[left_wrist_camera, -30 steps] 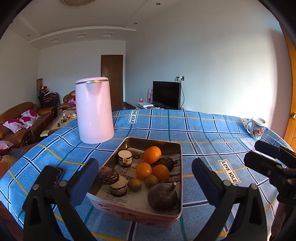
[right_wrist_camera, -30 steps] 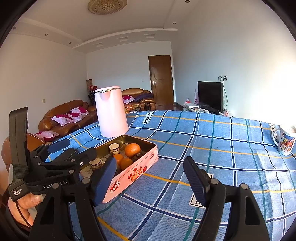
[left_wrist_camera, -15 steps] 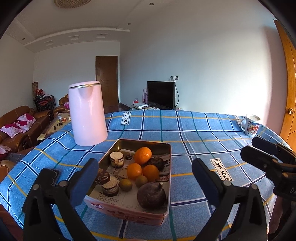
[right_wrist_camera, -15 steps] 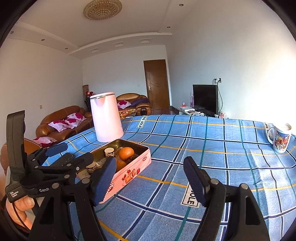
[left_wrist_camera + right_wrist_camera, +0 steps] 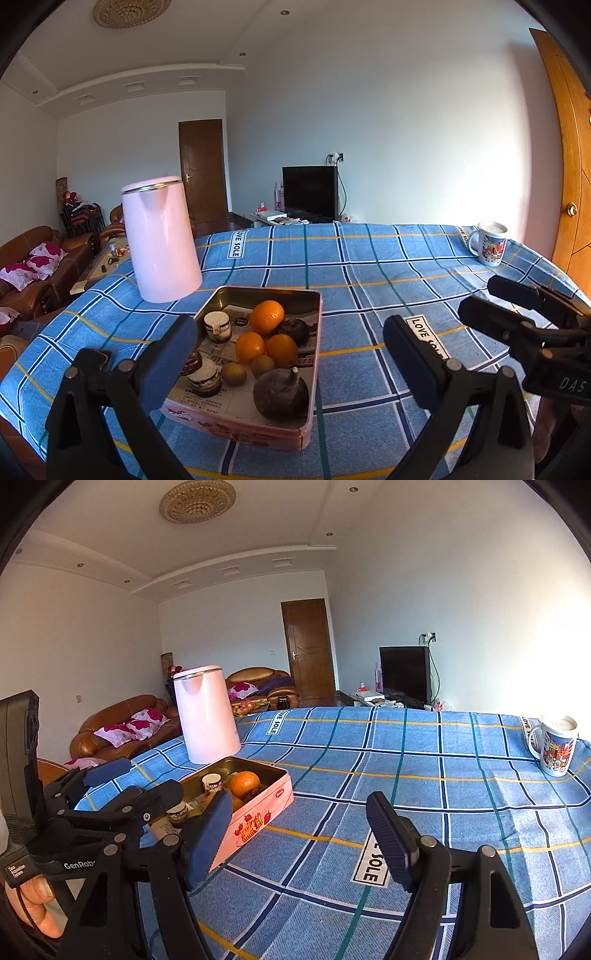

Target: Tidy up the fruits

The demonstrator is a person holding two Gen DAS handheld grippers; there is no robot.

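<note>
1. On the table [image 5: 369, 258], spread with a blue checked cloth, we see a pink tin [image 5: 258, 430] lined with printed paper, lying near the front edge.
2. Within the tin we find the fruits: three oranges, the largest [image 5: 267, 316] toward the back and two smaller ones [image 5: 250, 346] just before it; two small greenish fruits [image 5: 233, 373]; and a large dark round fruit with a stalk [image 5: 280, 393] at the near corner.
3. Beside the fruits, on the tin's left side, we note small jars [image 5: 218, 325], one toward the back and others nearer the front.
4. Behind the tin stands a pink kettle [image 5: 160, 240], upright; a printed mug [image 5: 490, 243] sits well apart at the far right edge.
5. We show the left gripper [image 5: 290, 360] with its jaws wide apart and empty, the tin framed between them but untouched.
6. We show the right gripper [image 5: 299, 845] likewise apart and empty, over bare cloth just to the right of the tin.
7. A hand [image 5: 35, 904] grips the left tool at the lower left of the right wrist view.
</note>
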